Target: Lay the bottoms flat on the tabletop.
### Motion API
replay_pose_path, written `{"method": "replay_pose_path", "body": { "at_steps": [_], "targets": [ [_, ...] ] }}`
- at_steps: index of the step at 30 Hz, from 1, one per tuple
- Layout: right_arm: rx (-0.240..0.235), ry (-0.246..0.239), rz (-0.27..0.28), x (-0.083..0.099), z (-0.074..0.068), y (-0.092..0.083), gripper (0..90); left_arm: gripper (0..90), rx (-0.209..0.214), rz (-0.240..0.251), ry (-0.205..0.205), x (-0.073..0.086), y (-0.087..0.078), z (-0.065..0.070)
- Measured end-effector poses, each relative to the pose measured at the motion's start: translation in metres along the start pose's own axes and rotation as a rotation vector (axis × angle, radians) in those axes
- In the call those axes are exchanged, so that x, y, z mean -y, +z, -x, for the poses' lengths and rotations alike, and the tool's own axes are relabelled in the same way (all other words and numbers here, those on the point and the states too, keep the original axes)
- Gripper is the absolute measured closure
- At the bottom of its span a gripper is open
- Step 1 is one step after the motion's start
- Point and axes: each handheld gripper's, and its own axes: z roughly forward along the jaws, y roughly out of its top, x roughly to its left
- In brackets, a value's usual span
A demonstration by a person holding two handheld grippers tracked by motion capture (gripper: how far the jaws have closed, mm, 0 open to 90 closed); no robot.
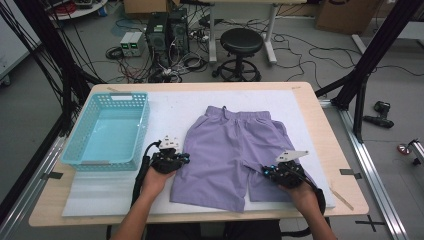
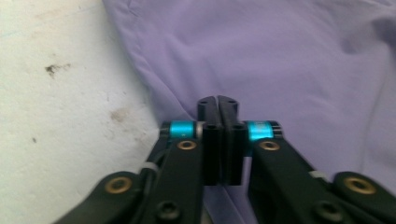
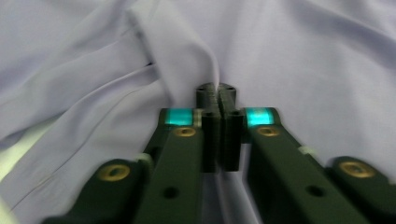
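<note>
Purple shorts (image 1: 230, 150) lie flat on the white mat, waistband at the far side and legs toward me. My left gripper (image 1: 183, 159) sits at the shorts' left edge. In the left gripper view its jaws (image 2: 217, 100) are pressed together right at the hem of the shorts (image 2: 280, 56), where a crease runs into the tips. My right gripper (image 1: 268, 172) rests on the right leg. In the right gripper view its jaws (image 3: 216, 88) are shut on a raised fold of the shorts (image 3: 303, 56).
A light blue plastic basket (image 1: 120, 95) stands at the left of the table. The white mat (image 1: 170, 105) covers most of the wooden tabletop (image 1: 320, 130). Beyond the far edge are a stool, computers and cables on the floor.
</note>
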Motion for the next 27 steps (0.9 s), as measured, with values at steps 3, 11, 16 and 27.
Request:
{"method": "replay_pose_path", "body": {
  "at_steps": [3,11,16,27],
  "targets": [
    [-0.071,-0.028,-0.026,0.004,-0.006,-0.007,89.6,89.4,0.023,-0.017,0.007,0.007,-0.009,0.005],
    [-0.210,-0.069,-0.046,0.023,-0.024,-0.027,89.3,89.4,0.084,-0.023,0.004,0.030,-0.038,0.024],
    [-0.190,-0.004,0.034,0.015,-0.015,-0.037,65.6,68.2,0.090,0.081,-0.006,0.016,-0.041,0.020],
    [0.011,0.126,0.218,-0.021,0.039,-0.040,46.4,39.6,0.069,0.313,0.010,-0.032,-0.030,-0.004]
  ]
}}
